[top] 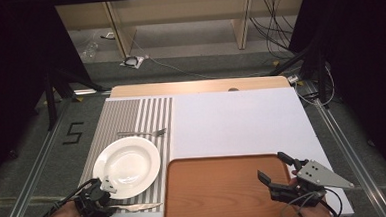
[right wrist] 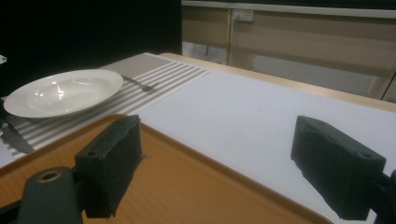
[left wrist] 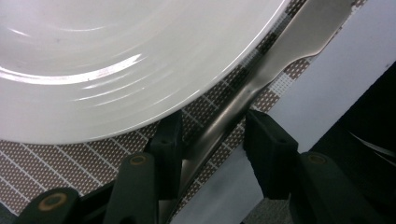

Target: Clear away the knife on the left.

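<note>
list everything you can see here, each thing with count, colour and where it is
plate: 1, white, on the striped placemat, near left of the table
knife: 1, silver, near edge of the placemat, between the left gripper's jaws
fork: 1, silver, on the placemat beyond the plate
placemat: 1, grey and white stripes, left side of the table
tray: 1, orange-brown, near centre, bare
table cover: 1, white, centre and right
left gripper: 1, black, at the knife, jaws partly closed around it
right gripper: 1, black, over the tray's right edge, open

Wide-apart right gripper (right wrist: 219,161) over the orange tray (right wrist: 187,186) (white plate (right wrist: 63,92) beyond)
</note>
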A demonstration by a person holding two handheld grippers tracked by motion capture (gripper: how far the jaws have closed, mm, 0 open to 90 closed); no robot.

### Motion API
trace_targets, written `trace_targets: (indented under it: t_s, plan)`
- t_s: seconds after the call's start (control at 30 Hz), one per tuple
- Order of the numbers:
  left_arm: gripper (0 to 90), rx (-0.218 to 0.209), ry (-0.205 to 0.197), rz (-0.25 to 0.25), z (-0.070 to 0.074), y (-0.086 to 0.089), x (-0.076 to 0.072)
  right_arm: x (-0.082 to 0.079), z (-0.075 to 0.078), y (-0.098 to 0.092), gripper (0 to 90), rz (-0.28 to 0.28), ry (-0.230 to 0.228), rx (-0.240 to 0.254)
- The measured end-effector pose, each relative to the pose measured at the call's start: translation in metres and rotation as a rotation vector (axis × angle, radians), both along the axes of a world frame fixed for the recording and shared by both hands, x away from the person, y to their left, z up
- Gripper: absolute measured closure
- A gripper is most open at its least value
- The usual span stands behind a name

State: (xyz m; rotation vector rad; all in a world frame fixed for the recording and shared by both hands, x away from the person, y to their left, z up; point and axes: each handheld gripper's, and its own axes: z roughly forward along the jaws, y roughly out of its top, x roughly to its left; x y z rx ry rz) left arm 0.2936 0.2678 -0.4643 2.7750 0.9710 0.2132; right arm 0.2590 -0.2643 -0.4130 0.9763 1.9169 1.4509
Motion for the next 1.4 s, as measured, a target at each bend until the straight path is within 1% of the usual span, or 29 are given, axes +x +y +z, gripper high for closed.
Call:
trace_targets:
  t_s: [0.07,0.1,0.13,0.17,0.2,0.23,0.3,0.33,0.37,0.5,0.53,0.6,0.63,0.73,0.83,0.97,1.07,1.17,1.27,1.3,1.33,1.37,1.4]
  plan:
    - [59.0,0.012,0.006,-0.018,0.001,-0.002,0.000,-0.001,0.001,-0.001,17.2,-0.004,0.009,-0.008]
    - [61.6,0.024,0.002,-0.045,0.001,-0.004,-0.001,-0.001,0.000,-0.001,17.2,-0.002,0.008,-0.004]
    - [62.8,0.024,0.002,-0.045,0.001,-0.004,-0.001,-0.001,0.000,-0.001,17.2,-0.002,0.008,-0.004]
    - [62.8,0.031,0.000,-0.061,0.001,-0.005,-0.001,0.000,0.001,-0.001,17.2,-0.001,0.008,-0.004]
    - [65.5,0.032,-0.001,-0.068,0.001,-0.006,-0.002,0.000,0.001,-0.001,17.3,-0.001,0.007,-0.004]
    - [66.4,0.041,-0.003,-0.085,0.001,-0.007,-0.003,0.000,0.000,0.000,17.3,0.002,0.002,0.005]
    - [67.5,0.043,-0.007,-0.095,0.001,-0.008,-0.004,0.000,0.000,0.000,17.3,0.002,0.002,0.002]
    - [70.4,0.047,0.000,-0.107,0.001,-0.009,-0.004,0.000,0.000,0.000,17.3,0.003,-0.001,0.005]
    - [71.5,0.047,0.000,-0.107,0.001,-0.009,-0.004,0.000,0.000,0.000,17.3,0.003,-0.001,0.005]
    - [73.3,0.049,0.003,-0.123,0.001,-0.010,-0.005,0.000,0.000,0.000,17.4,0.005,0.001,0.004]
    - [73.7,0.054,0.002,-0.131,0.001,-0.011,-0.005,0.001,-0.001,0.000,17.4,0.005,0.001,0.008]
    - [74.7,0.067,0.001,-0.164,0.001,-0.013,-0.005,0.001,-0.001,0.000,17.4,0.005,0.002,0.007]
    - [75.7,0.067,0.001,-0.164,0.001,-0.013,-0.005,0.001,-0.001,0.000,17.4,0.005,0.002,0.007]
    - [77.9,0.087,0.014,-0.185,0.001,-0.016,-0.005,0.001,-0.001,0.000,17.5,0.004,0.004,0.008]
    - [78.3,0.089,0.015,-0.190,0.001,-0.016,-0.004,0.001,-0.001,0.000,17.5,0.003,0.005,0.006]
    - [78.9,0.084,0.019,-0.172,0.002,-0.016,-0.004,0.001,-0.001,0.000,17.6,0.002,0.004,0.006]
    - [79.0,0.085,0.014,-0.172,0.002,-0.016,-0.005,0.001,-0.001,0.000,17.6,0.002,0.004,0.006]
    - [79.1,0.086,0.014,-0.158,0.002,-0.016,-0.008,0.001,-0.001,-0.001,17.6,0.002,0.005,0.006]
    - [79.1,0.080,0.012,-0.160,0.003,-0.017,-0.013,0.001,-0.001,-0.001,17.7,0.003,0.005,0.006]
    - [79.2,0.073,-0.007,-0.149,0.005,-0.017,-0.017,0.001,-0.001,0.000,17.6,0.003,0.005,0.006]
    - [79.2,0.073,-0.007,-0.149,0.005,-0.017,-0.017,0.001,-0.001,0.000,17.6,0.003,0.005,0.006]
    - [79.2,0.067,-0.014,-0.138,0.007,-0.017,-0.018,0.001,-0.001,0.000,17.6,0.004,0.006,0.006]
    - [79.2,0.061,-0.008,-0.131,0.009,-0.016,-0.018,0.001,-0.001,0.000,17.6,0.004,0.007,0.006]
